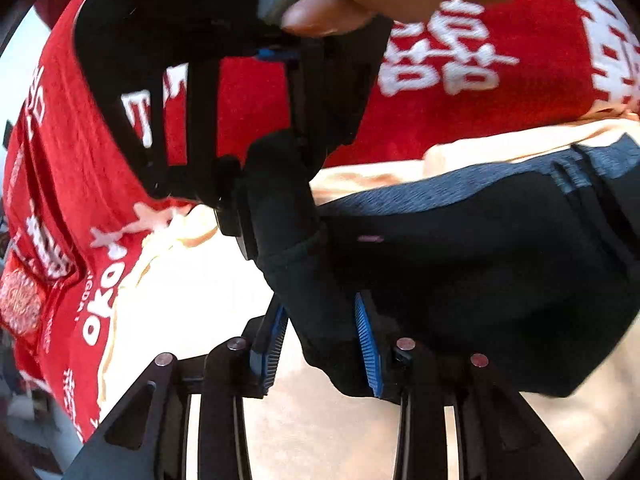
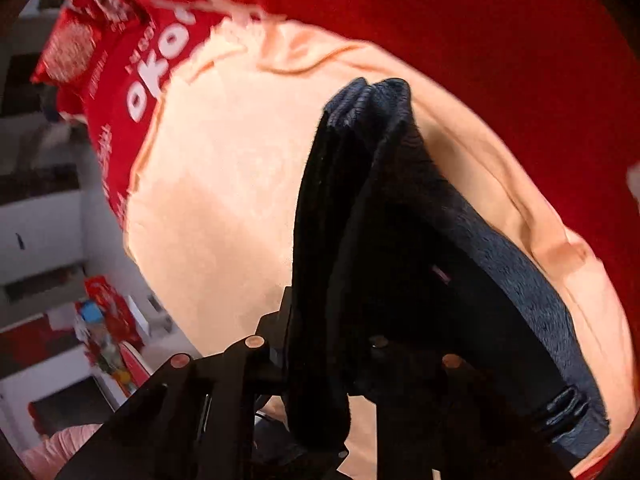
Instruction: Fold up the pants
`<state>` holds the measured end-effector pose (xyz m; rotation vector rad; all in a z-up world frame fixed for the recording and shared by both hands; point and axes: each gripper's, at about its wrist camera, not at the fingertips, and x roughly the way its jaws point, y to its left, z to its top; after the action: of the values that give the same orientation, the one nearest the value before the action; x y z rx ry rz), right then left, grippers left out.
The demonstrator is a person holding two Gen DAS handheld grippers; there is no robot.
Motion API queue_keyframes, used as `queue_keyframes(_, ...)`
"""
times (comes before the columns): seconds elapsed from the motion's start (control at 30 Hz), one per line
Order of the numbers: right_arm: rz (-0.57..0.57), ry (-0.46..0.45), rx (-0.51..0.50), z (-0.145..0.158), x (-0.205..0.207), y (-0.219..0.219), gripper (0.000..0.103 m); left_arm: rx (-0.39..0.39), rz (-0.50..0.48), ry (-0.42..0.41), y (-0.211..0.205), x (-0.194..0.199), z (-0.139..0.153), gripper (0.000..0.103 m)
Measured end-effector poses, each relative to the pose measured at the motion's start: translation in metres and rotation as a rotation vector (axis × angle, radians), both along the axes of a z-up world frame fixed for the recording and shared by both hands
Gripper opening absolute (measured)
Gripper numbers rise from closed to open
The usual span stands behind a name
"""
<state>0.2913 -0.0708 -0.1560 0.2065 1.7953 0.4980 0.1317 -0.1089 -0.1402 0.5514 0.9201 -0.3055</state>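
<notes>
The dark navy pants [image 1: 480,248] lie bunched on a cream cloth [image 1: 200,280]. My left gripper [image 1: 320,340] is shut on a fold of the pants between its blue pads [image 1: 370,356]. The right gripper [image 1: 272,184] shows in the left wrist view just ahead, held by a hand, pinching the same dark fabric. In the right wrist view the pants [image 2: 400,220] hang over my right gripper [image 2: 320,352] and hide its fingertips; the fabric runs between its fingers.
A red cloth with white lettering [image 1: 460,72] lies under the cream cloth and surrounds it [image 2: 480,20]. A room with grey shelves and red items [image 2: 100,320] shows at the left of the right wrist view.
</notes>
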Motion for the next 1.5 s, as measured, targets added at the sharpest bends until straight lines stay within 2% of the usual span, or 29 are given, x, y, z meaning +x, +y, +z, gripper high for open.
queue_keyframes(0.3,-0.169,-0.135,0.161,0.065,-0.046,-0.085,0.019,-0.078,-0.086,0.002,-0.045,-0.025,0.045,0.036)
queue_keyframes(0.53,-0.343,-0.251,0.255,0.111,-0.111,-0.178,0.019,-0.136,-0.203,-0.007,-0.106,-0.059,0.082,0.036)
queue_keyframes(0.67,-0.455,-0.291,0.279,0.123,-0.151,-0.235,0.019,-0.153,-0.291,0.002,-0.152,-0.082,0.093,0.036)
queue_keyframes(0.83,-0.567,-0.307,0.291,0.116,-0.197,-0.288,0.022,-0.146,-0.390,0.042,-0.209,-0.113,0.089,0.036)
queue_keyframes(1.03,-0.688,-0.281,0.303,0.091,-0.248,-0.338,0.022,-0.098,-0.477,0.075,-0.253,-0.143,0.064,0.036)
queue_keyframes(1.23,-0.767,-0.264,0.320,0.063,-0.274,-0.375,0.022,-0.058,-0.515,0.107,-0.288,-0.164,0.037,0.036)
queue_keyframes(1.4,-0.816,-0.202,0.305,0.022,-0.291,-0.401,0.022,0.006,-0.526,0.158,-0.304,-0.173,0.005,0.036)
queue_keyframes(1.43,-0.832,-0.189,0.310,0.015,-0.293,-0.404,0.022,0.018,-0.526,0.165,-0.305,-0.174,0.000,0.037)
queue_keyframes(1.5,-0.857,-0.173,0.317,0.002,-0.298,-0.405,0.026,0.031,-0.520,0.188,-0.302,-0.174,-0.007,0.058)
